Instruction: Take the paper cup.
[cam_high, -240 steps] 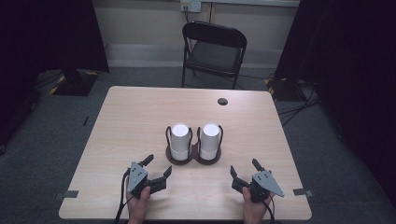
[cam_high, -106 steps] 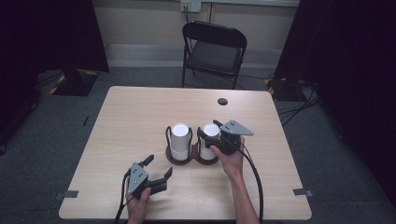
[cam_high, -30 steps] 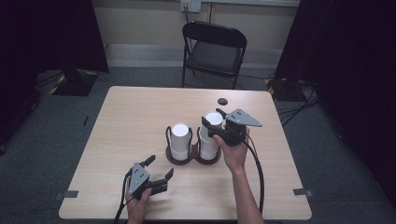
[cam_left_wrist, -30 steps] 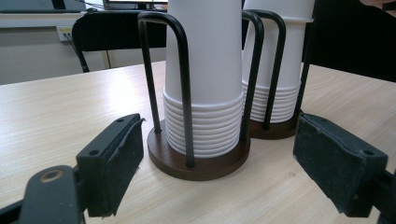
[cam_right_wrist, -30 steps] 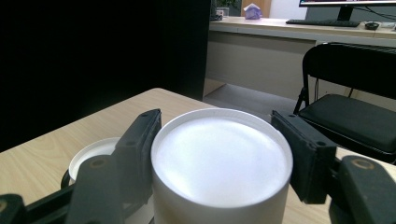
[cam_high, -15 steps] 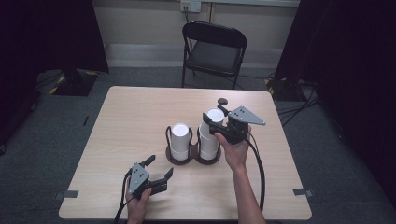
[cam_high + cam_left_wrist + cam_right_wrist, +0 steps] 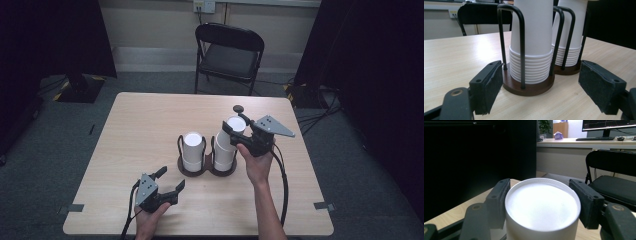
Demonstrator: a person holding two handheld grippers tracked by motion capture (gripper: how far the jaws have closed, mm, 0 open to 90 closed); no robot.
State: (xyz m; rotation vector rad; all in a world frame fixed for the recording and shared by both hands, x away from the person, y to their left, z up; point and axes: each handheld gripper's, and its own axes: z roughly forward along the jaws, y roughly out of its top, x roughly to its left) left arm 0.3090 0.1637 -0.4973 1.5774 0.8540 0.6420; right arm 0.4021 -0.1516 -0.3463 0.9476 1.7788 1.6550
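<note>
**Top cup lifted from the right-hand stack**

Raised since half a second ago, the white cup now stands a little higher out of the right stack of cups, with the right gripper clamped on it just below the rim. From the right gripper view, both black pads press against the sides of the cup, one on each side, and the upturned bottom faces the camera. The stack beneath sits in the right bay of a wire cup holder on a round brown base, near the middle of the wooden table. The left stack stands untouched in the other bay (just beside its neighbour). The left gripper rests low at the near edge of the table, well short of the holder, its jaws spread wide with nothing between them. A black folding chair stands beyond the far edge
</note>
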